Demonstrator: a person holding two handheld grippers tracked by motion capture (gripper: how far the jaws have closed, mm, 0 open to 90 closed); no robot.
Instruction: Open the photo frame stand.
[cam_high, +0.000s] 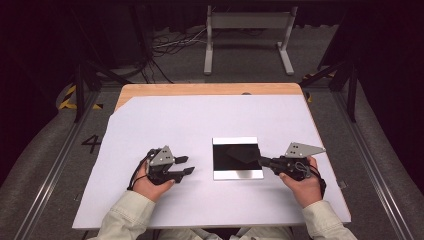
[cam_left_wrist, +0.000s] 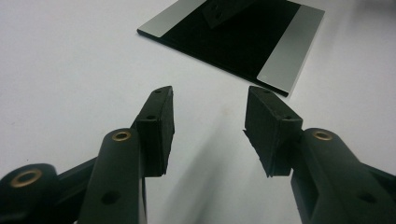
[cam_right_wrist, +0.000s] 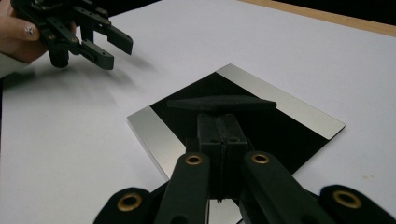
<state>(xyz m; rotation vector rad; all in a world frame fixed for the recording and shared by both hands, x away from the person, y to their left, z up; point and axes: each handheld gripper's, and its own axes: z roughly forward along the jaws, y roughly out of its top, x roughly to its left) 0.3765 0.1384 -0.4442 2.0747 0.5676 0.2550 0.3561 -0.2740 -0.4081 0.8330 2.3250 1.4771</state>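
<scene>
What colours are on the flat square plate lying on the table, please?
Flat square plate: black centre, silver strips along two opposite edges, clearest in the right gripper view.

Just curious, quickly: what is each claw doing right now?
Left gripper: open, empty.
Right gripper: shut on a thin flat black piece over the black-and-silver plate.

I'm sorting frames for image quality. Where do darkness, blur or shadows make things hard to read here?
High view: the surroundings fall into black, while the white sheet is evenly lit. Left gripper view: the plate is sharp and the near jaws slightly soft, with a faint shadow between them. Right gripper view: the thin dark piece in the right hand-held gripper nearly merges with the plate's black centre.
</scene>
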